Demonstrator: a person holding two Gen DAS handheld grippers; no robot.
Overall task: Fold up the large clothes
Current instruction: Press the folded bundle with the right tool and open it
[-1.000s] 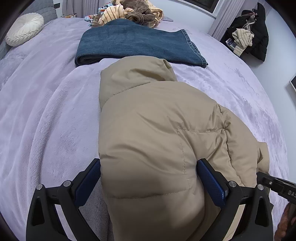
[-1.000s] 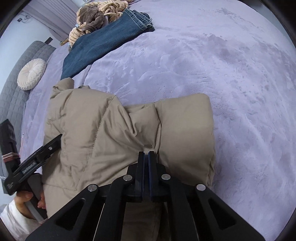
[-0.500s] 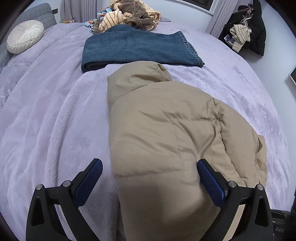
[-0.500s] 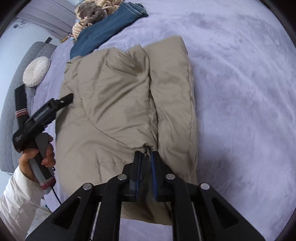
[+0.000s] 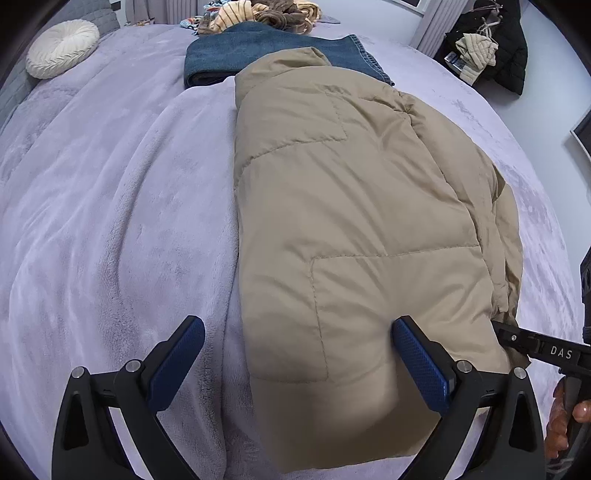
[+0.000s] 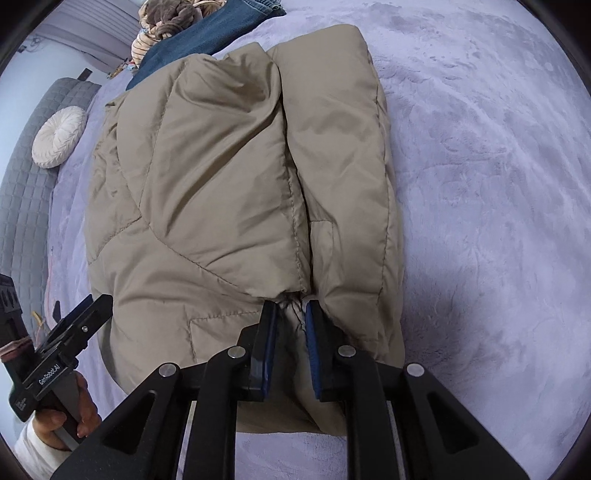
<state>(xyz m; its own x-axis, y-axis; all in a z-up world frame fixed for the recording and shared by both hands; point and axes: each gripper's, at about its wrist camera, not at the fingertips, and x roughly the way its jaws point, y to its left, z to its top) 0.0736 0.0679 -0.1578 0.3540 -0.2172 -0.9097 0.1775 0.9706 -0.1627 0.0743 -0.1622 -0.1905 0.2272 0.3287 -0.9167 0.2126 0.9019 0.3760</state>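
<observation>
The bed [image 5: 110, 229], under a soft lilac plush cover, carries everything. On it lies the jacket [image 5: 351, 206], a tan quilted puffer, folded lengthwise into a long bundle with its hood end toward the folded jeans [image 5: 266, 51] and the heap of clothes [image 5: 258, 13] beyond. A round cushion [image 5: 62, 48] sits well apart by the headboard.

By its look the jacket is light but bulky, and its springy filling is likely to push back against any crease, so a fold will probably want pressing down. The shell looks smooth and slick; a pinch on a flat panel would likely slide off. Better holds are the stitched seams and the gathered hem, where the fabric bunches.

The left claw [image 5: 295, 354] stands wide apart over the near end, one pad over the jacket and the other over the bed cover, clamped on nothing. The right claw [image 6: 290, 332] is at the hem, where the two folded halves meet; its jaws have just been opening and now stand slightly apart, with the puckered hem cloth between them, not visibly pinched.
</observation>
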